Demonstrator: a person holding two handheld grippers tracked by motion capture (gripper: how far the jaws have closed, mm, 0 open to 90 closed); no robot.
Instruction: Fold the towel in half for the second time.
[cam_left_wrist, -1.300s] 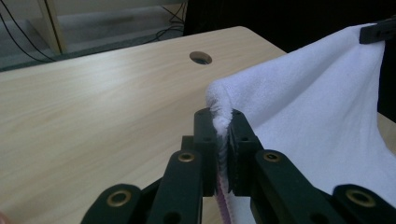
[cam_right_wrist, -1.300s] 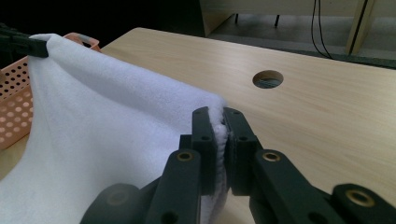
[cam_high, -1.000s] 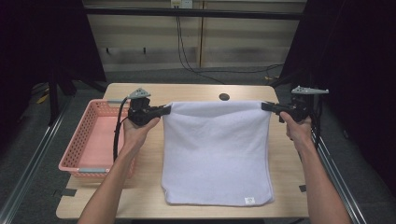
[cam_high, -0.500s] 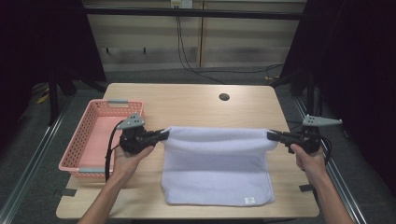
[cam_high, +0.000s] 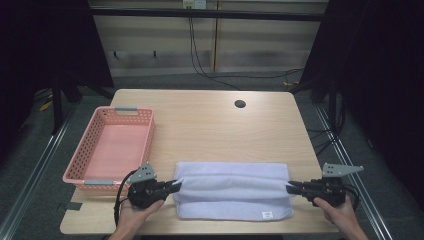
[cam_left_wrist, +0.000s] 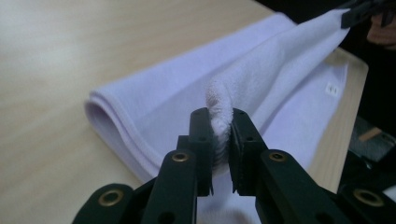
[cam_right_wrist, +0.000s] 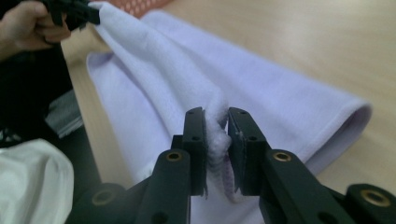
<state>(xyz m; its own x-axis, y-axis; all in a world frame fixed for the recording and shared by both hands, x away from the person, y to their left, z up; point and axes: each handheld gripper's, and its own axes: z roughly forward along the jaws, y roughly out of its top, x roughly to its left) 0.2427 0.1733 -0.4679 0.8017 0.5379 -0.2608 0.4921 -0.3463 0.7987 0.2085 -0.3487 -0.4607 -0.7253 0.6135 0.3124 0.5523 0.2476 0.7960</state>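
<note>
Both grippers, left gripper (cam_high: 176, 186) and right gripper (cam_high: 292, 187), are pinching the towel (cam_high: 232, 189) corners, now drawn back to the table's (cam_high: 210, 125) near edge, folding it into 2 layers.

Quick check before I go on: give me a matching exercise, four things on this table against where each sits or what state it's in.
1 towel
2 basket
3 left gripper
4 table hole

a far side, right of centre
b pink, at the table's left edge
c folded over, near edge
d jaws shut on a towel corner

Pairs: 1-c, 2-b, 3-d, 4-a
</note>
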